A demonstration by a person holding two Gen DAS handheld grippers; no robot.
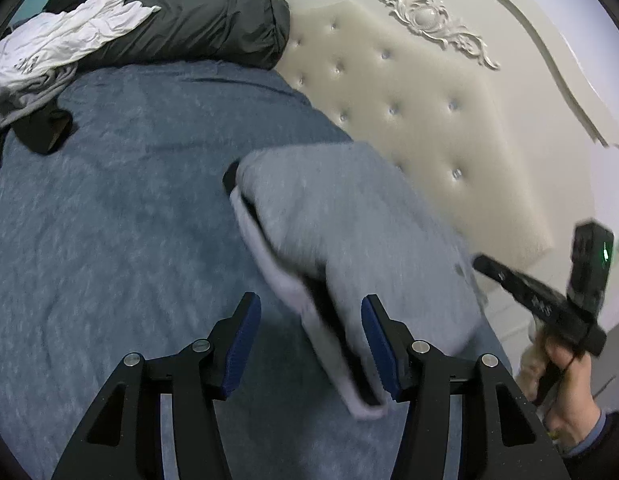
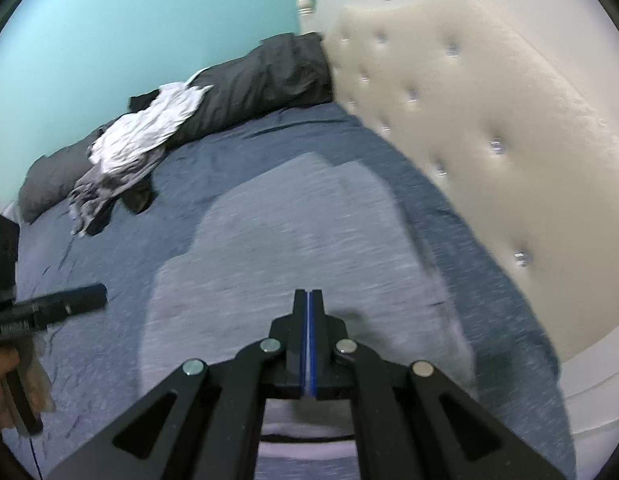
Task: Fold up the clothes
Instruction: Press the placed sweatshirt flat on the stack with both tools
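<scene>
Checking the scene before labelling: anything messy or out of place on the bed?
Yes. A crumpled heap of white and grey clothes lies unfolded at the far edge of the bed, draped partly over the dark pillow. The folded grey garment near the headboard looks tidy.

On the bed (image 2: pixel 237 152) before me the folded garment (image 2: pixel 301 248) lies near the headboard (image 2: pixel 489 128) at its right edge, while the pillows (image 2: pixel 261 80) and a heap of clothes (image 2: pixel 137 136) lie along its far edge.
</scene>
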